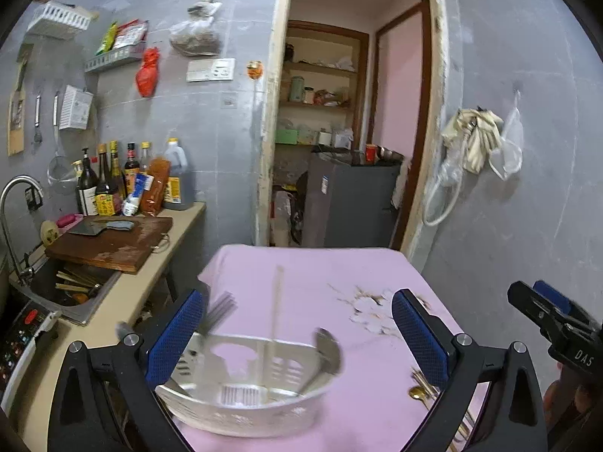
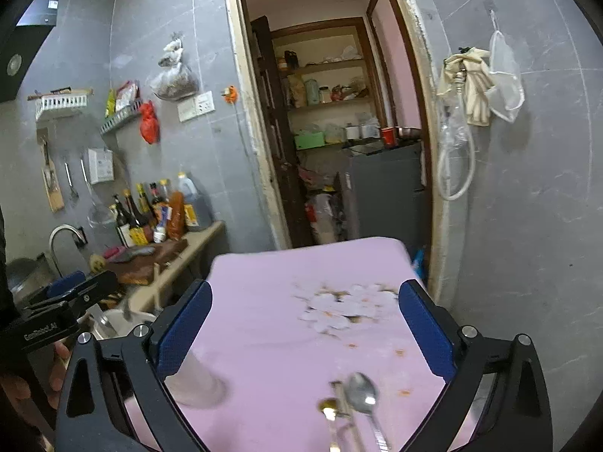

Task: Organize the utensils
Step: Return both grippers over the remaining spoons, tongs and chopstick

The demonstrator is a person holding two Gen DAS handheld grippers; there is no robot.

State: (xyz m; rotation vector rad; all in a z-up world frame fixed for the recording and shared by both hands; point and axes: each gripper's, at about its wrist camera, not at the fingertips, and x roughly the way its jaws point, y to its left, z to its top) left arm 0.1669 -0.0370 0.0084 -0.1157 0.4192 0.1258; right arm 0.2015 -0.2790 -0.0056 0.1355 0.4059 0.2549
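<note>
A white slotted utensil holder (image 1: 245, 395) stands on the pink tablecloth (image 1: 312, 271), low between the fingers of my left gripper (image 1: 299, 295), which is open and touches nothing. A fork (image 1: 220, 310), a spoon (image 1: 328, 350) and a pale chopstick (image 1: 278, 301) stick up out of the holder. My right gripper (image 2: 307, 286) is open and empty above the cloth. Below it lie a silver spoon (image 2: 361, 391) and a gold spoon (image 2: 328, 406), with more cutlery partly cut off by the frame edge. The gold spoon (image 1: 416, 393) also shows by my left gripper's right finger.
A counter on the left holds a wooden cutting board (image 1: 113, 245) with a cleaver, several sauce bottles (image 1: 128, 180) and a sink (image 1: 71, 286) with a tap. An open doorway (image 1: 350, 132) lies beyond the table. Rags and a bag hang on the right wall (image 1: 482, 139).
</note>
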